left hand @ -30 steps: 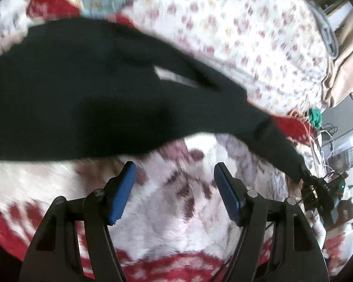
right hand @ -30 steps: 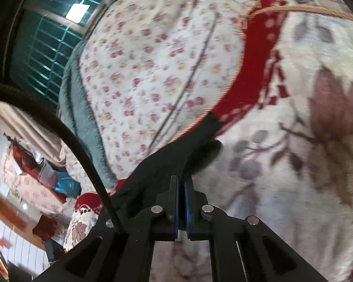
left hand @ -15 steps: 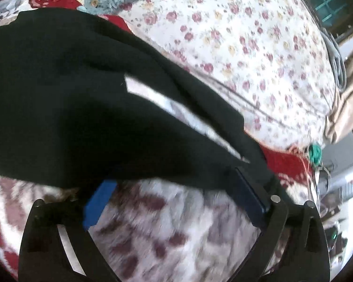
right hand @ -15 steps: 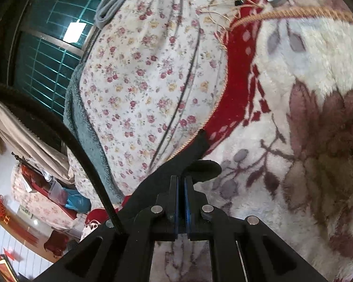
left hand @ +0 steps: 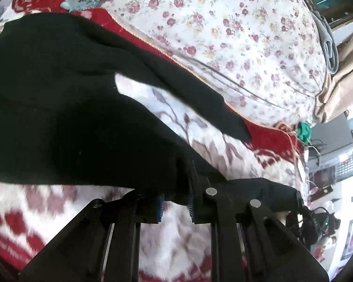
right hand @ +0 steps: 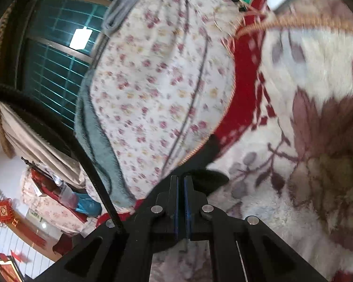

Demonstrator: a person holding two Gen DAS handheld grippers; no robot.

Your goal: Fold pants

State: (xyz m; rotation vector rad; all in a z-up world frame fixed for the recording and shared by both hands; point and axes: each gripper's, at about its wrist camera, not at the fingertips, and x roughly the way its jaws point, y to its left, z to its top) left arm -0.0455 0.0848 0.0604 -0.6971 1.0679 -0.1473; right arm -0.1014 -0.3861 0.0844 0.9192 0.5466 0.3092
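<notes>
Two legs of the black pants (left hand: 66,108) fork across the plush flowered blanket (left hand: 200,141), with a wedge of pale pile showing between them. The farther leg ends near the blanket's red border beside the rose-print quilt (left hand: 235,35); the nearer leg runs back toward the camera. The left tongs (left hand: 175,208) are nearly closed around the lower edge of that nearer leg, blue pads either side of the cloth. The right tongs (right hand: 181,202) are pressed together on black fabric, the pants (right hand: 200,178) bunching just past their tips.

Only a thin edge seems to be pinched on each side, so my guess is a quick lift could let the cloth slip out, or drag the free leg askew. The deep pile may also catch the fabric and leave the fold rumpled.

Beyond the blanket lie a grey-blue fleece (right hand: 94,127) along the quilt's edge, a barred window (right hand: 51,70), and a cluttered room.
</notes>
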